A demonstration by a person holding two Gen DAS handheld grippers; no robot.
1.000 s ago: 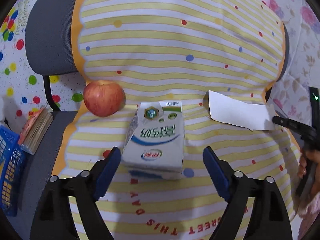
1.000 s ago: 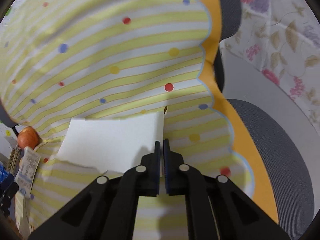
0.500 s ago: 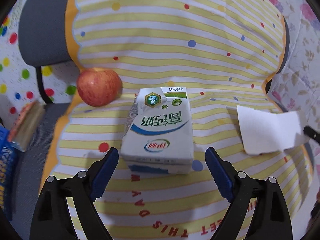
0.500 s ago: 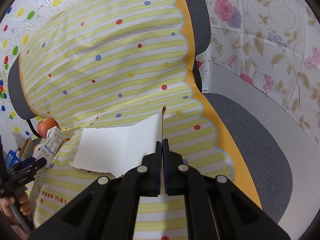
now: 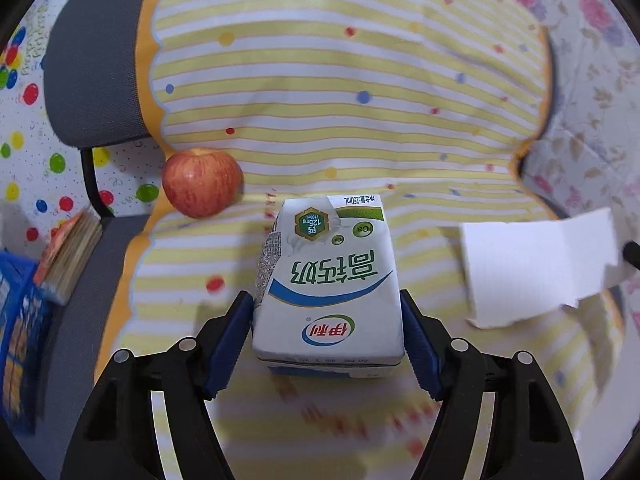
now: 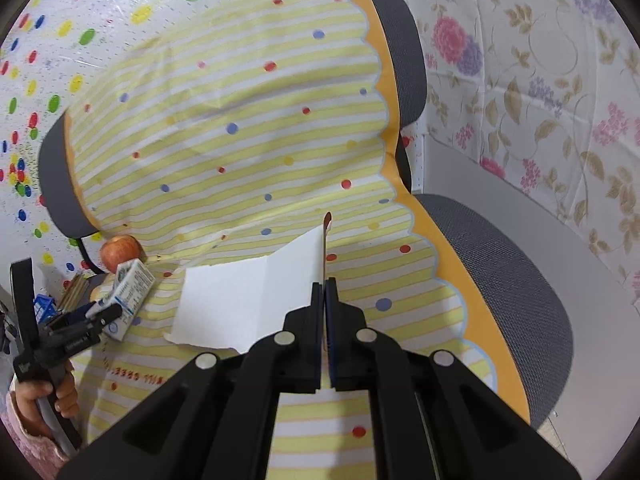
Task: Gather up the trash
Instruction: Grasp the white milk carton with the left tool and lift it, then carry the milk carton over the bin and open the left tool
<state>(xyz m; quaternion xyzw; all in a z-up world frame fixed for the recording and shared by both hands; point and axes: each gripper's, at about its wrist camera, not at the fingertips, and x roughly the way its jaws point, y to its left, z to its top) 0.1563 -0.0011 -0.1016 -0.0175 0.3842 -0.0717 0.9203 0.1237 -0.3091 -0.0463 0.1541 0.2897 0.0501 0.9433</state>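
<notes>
A white, green and blue milk carton (image 5: pixel 328 280) lies on the striped cloth on the chair seat. My left gripper (image 5: pixel 327 320) has its blue pads against both sides of the carton, shut on it. It also shows in the right wrist view (image 6: pixel 130 298), with the left gripper (image 6: pixel 86 318) on it. My right gripper (image 6: pixel 323 292) is shut on the edge of a torn white paper sheet (image 6: pixel 248 304) and holds it above the seat. The paper shows in the left wrist view (image 5: pixel 536 268) at the right.
A red apple (image 5: pixel 202 182) rests on the cloth left of the carton, also in the right wrist view (image 6: pixel 120 252). A stack of booklets (image 5: pixel 68 256) and a blue basket (image 5: pixel 18 344) stand left of the chair. The grey chair back (image 5: pixel 92 72) rises behind.
My left gripper moved forward and closed its pads onto the milk carton. My right gripper lifted the paper further up and back from the seat.
</notes>
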